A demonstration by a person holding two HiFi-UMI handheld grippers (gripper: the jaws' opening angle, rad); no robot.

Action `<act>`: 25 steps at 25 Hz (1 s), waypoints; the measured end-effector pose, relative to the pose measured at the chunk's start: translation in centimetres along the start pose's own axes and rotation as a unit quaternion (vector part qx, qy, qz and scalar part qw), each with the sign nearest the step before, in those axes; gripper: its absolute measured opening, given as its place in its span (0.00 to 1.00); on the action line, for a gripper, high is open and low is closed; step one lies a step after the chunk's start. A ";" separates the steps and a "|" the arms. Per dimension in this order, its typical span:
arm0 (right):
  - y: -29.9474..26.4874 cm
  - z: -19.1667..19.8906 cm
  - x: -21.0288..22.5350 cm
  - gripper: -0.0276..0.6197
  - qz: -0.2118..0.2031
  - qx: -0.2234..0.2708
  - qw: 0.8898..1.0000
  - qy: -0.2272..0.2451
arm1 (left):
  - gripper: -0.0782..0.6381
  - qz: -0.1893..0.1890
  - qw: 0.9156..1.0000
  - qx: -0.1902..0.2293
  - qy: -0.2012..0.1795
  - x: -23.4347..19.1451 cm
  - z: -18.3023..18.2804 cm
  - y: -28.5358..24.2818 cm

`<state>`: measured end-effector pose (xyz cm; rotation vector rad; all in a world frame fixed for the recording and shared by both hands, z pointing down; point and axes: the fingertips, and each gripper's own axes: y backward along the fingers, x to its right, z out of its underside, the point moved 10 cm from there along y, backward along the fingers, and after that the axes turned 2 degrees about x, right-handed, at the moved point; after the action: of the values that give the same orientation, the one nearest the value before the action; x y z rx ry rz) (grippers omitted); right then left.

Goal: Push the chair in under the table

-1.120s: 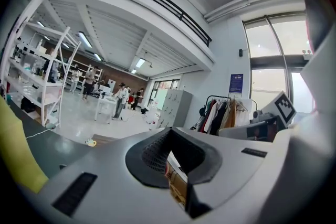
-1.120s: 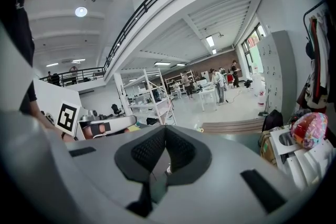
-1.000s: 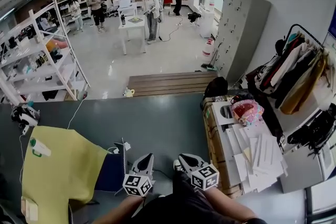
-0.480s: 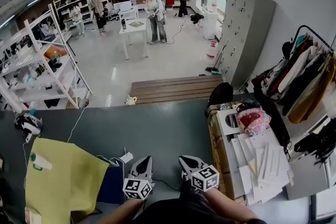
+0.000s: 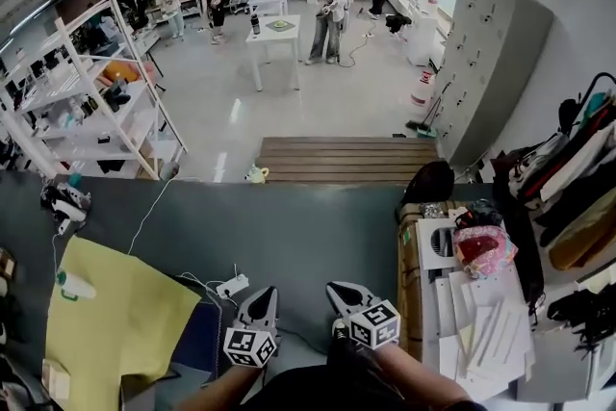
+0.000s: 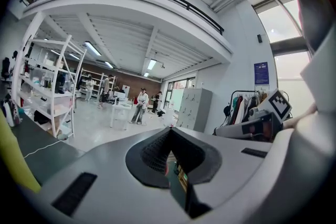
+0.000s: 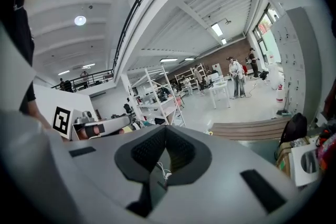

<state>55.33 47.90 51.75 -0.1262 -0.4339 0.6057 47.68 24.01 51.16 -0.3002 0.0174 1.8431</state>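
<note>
**Both tongs closed and empty at the table's near edge**

The left gripper and right gripper sit side by side low in the head view, pointing out over the dark grey table.

In the left gripper view the jaws are pressed together, with nothing between them. In the right gripper view the jaws are likewise closed and empty.

A black mass fills the bottom edge of the head view, between the forearms and just behind both grippers. It is most likely the chair back, at the table's near edge. How far it reaches under the tabletop cannot be told, nor whether the grippers touch it.

A yellow cloth lies on the left part of the table. A white plug with its cable lies near the left gripper's tip. Loose papers are stacked to the right of the table. A wooden platform stands on the floor beyond the table's far edge.
</note>
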 end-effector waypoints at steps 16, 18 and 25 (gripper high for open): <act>-10.2 -3.9 9.4 0.06 -0.136 -0.046 0.990 0.012 | 0.12 -0.121 0.992 0.003 -0.044 1.0 -2.1 -6.4; -11.2 -4.2 8.9 0.06 -0.155 -0.042 0.987 0.009 | 0.12 -0.132 0.990 -0.003 -0.051 1.0 -2.1 -5.7; -14.1 -4.0 5.5 0.06 -0.199 -0.058 0.978 0.025 | 0.12 -0.176 0.983 0.007 -0.040 -0.6 -1.9 -2.5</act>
<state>68.46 39.60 53.43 -0.1604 -0.4303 0.1837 50.56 23.82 49.82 -0.2037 -0.0742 1.5005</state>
